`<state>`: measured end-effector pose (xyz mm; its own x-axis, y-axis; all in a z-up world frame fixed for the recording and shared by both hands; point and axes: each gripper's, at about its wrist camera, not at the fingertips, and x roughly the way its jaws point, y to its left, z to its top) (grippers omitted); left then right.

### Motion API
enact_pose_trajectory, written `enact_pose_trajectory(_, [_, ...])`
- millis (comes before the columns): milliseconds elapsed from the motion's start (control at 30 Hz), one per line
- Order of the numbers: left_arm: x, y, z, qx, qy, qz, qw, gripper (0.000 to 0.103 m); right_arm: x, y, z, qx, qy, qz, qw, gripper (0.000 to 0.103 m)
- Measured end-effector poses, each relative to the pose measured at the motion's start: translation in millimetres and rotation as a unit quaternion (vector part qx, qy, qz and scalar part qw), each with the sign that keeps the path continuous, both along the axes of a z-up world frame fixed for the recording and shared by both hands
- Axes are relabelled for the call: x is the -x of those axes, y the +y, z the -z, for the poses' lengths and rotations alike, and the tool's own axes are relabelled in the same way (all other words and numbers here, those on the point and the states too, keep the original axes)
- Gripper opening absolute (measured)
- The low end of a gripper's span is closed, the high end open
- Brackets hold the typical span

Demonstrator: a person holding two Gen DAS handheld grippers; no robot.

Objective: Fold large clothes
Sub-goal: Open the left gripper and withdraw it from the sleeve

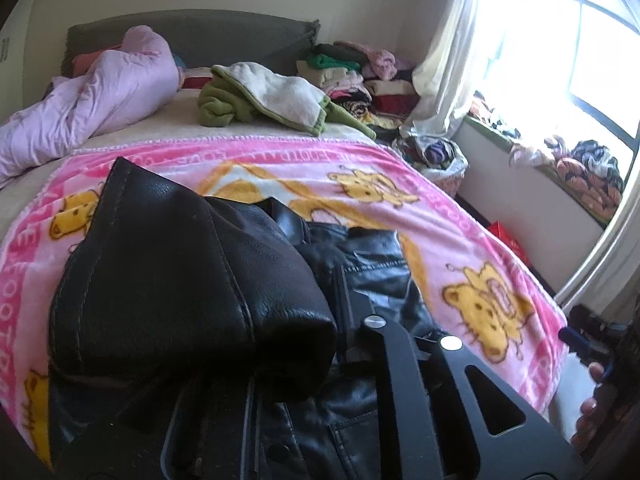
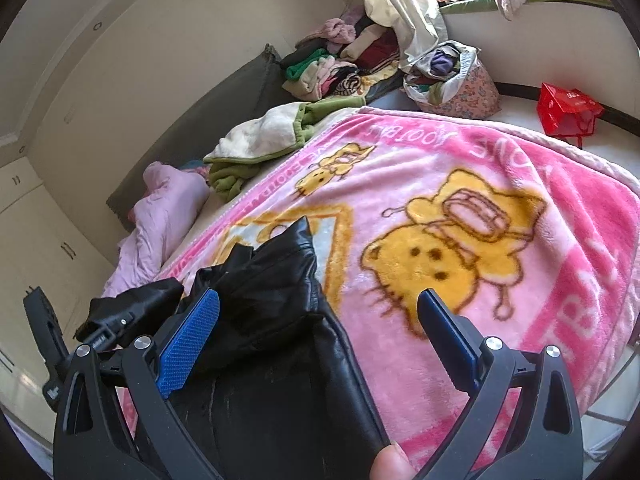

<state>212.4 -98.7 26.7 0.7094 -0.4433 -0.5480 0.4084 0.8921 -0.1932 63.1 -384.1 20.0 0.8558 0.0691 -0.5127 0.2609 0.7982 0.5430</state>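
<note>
A black leather jacket (image 1: 380, 268) lies on the pink cartoon blanket (image 1: 360, 176) at the near end of the bed. My left gripper (image 1: 344, 304) is shut on a thick fold of it (image 1: 180, 264); the fold bulges over the left finger and hides the tips. From the right wrist view the left gripper (image 2: 120, 320) shows at the left with black fabric bunched in it. My right gripper (image 2: 319, 296) stands open, blue pads (image 2: 188, 344) wide apart, low over the jacket (image 2: 280, 280) near its right edge. A person's fingertip (image 2: 390, 462) shows at the bottom.
Farther up the bed lie a green and white blanket (image 1: 260, 96) and a lilac duvet (image 1: 100, 96). Folded clothes (image 1: 360, 76) are stacked by the headboard. A floral basket (image 2: 452, 80) and a red bag (image 2: 568, 108) stand beside the bed. Clothes cover the window sill (image 1: 580, 168).
</note>
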Motion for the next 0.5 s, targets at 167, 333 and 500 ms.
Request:
enact_pose_trajectory(167, [-3.2,-18.2,23.9,-0.03,0.024,0.027,0.9989,0.027,-2.3,-2.0,3.7,0.001,0.005,0.002,1.0,0.099])
enact_pose_trajectory(333, [-4.2,-33.0,44.9,-0.044,0.038,0.05,0.9971,0.049,-6.6,-0.1,9.0,0.002,0.012,-0.001,1.0,0.099])
enact_pose_trajectory(500, [1.7,-48.6,55.7,-0.062,0.042,0.089,0.9932,0.083,-10.6,1.1,13.4,0.002,0.018,-0.004,1.0,0.099])
